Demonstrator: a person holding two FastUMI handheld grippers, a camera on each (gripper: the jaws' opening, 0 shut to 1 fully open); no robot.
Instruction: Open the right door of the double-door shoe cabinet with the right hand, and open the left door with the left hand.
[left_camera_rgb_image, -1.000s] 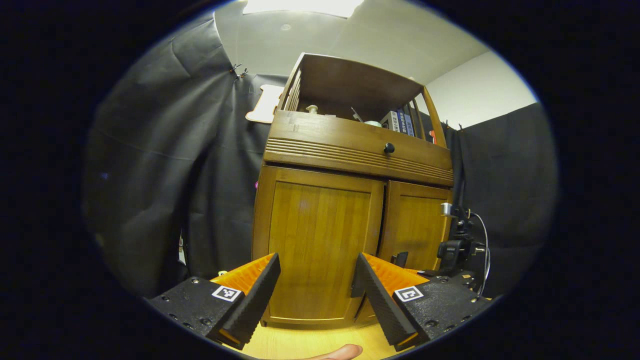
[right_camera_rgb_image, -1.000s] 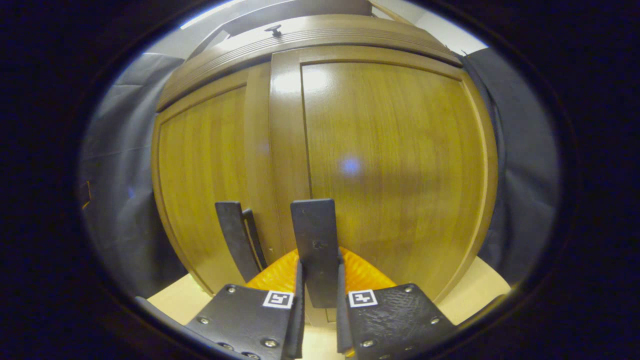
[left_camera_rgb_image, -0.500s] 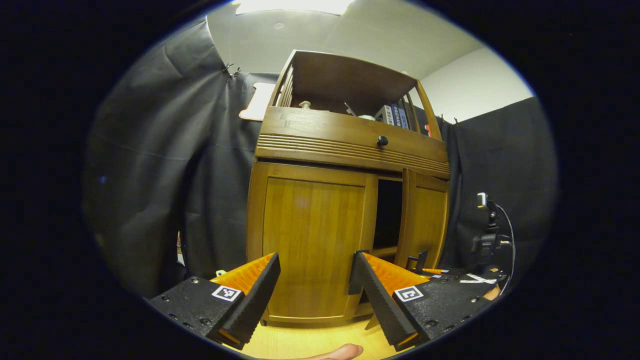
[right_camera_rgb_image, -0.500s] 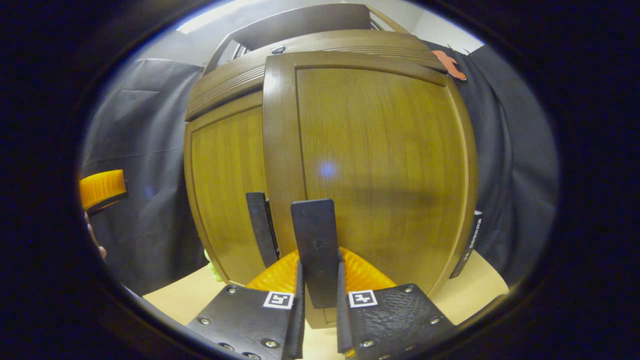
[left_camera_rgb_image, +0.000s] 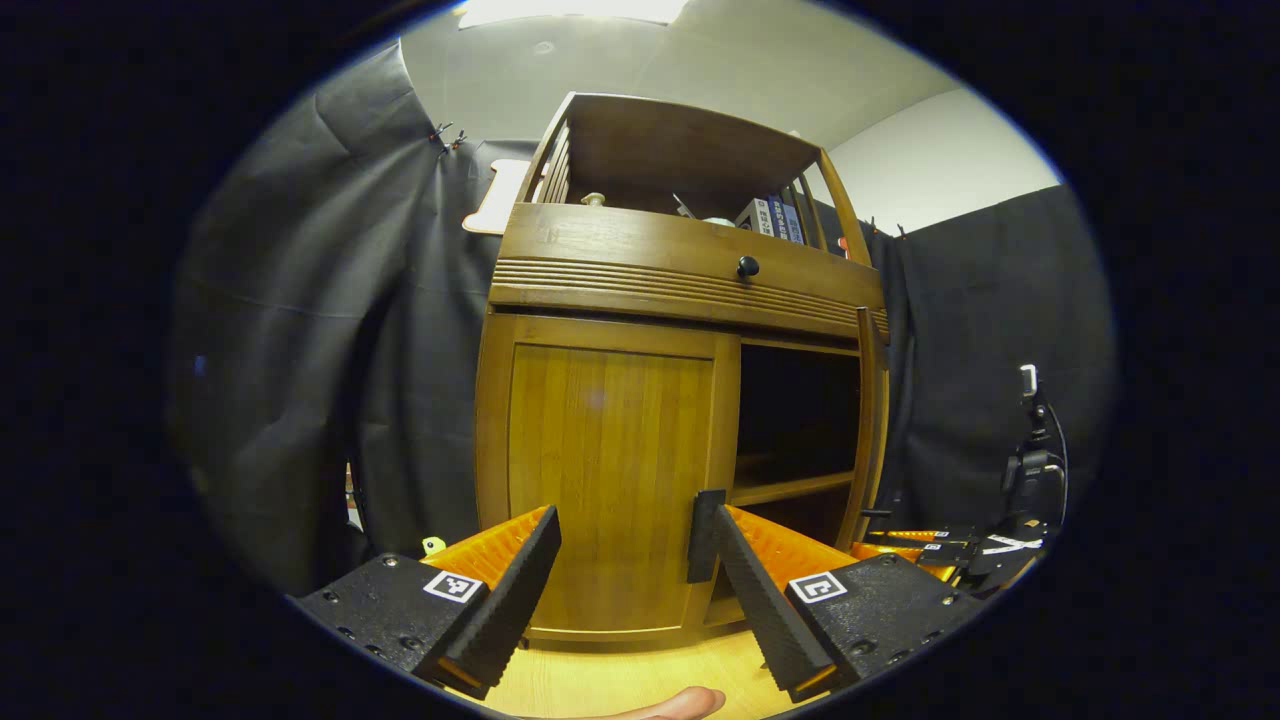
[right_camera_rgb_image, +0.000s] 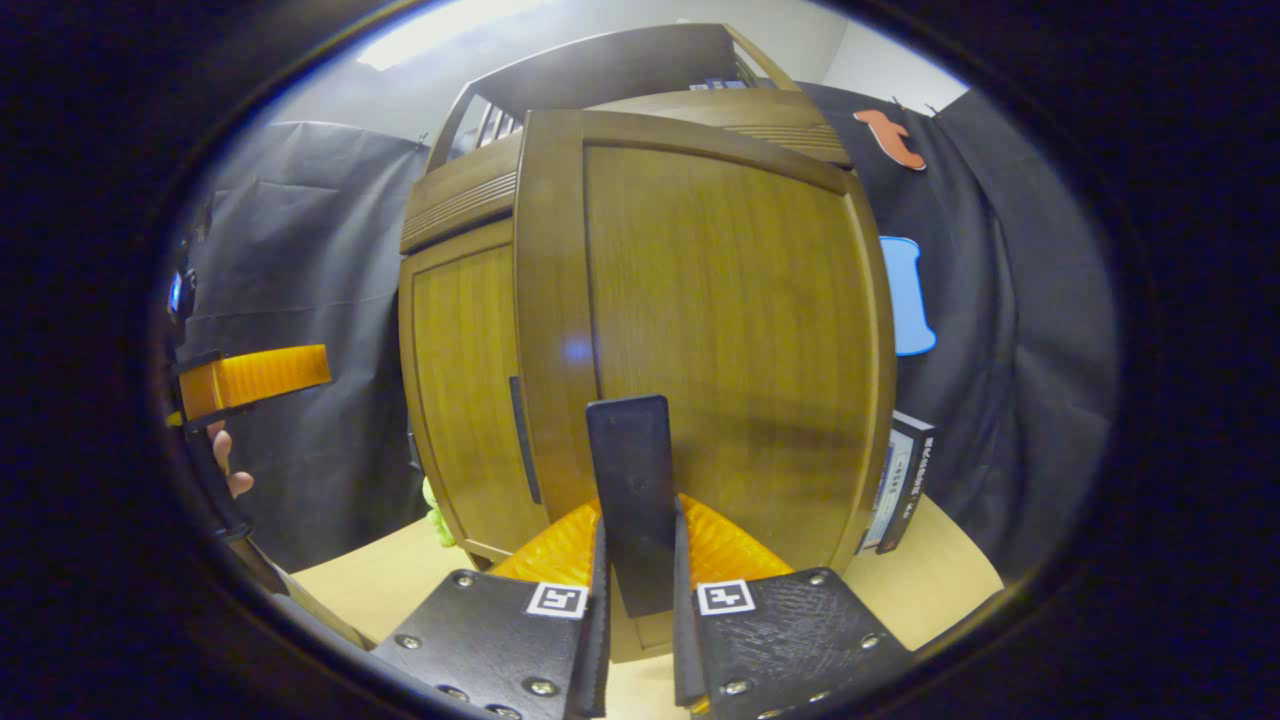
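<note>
Black cloth drapes the booth behind a wooden shoe cabinet (left_camera_rgb_image: 680, 300) that stands on a pale wooden table (left_camera_rgb_image: 620, 680). In the left gripper view the cabinet fills the centre. Its left door (left_camera_rgb_image: 605, 480) sits flush and closed, while the right door (left_camera_rgb_image: 868, 420) is swung out and seen nearly edge-on at about 3 o'clock, baring a dark interior with a shelf (left_camera_rgb_image: 790, 490). Above the doors runs a drawer with a round dark knob (left_camera_rgb_image: 747, 267), and an open top shelf holds books (left_camera_rgb_image: 770, 215) at roughly 1 o'clock.

The left claw (left_camera_rgb_image: 625, 550) hangs released in front of the closed left door, its fingers spread wide and touching nothing. A dark handle (left_camera_rgb_image: 703, 520) on that door shows just beside its right finger.

In the right gripper view the right claw (right_camera_rgb_image: 637, 600) is clenched on the flat dark handle (right_camera_rgb_image: 632, 490) of the right door (right_camera_rgb_image: 720, 340), both fingers pressing its sides at 6 o'clock. The left claw (right_camera_rgb_image: 250, 378) shows at 9 o'clock, with a hand (right_camera_rgb_image: 232, 465) below it.
</note>
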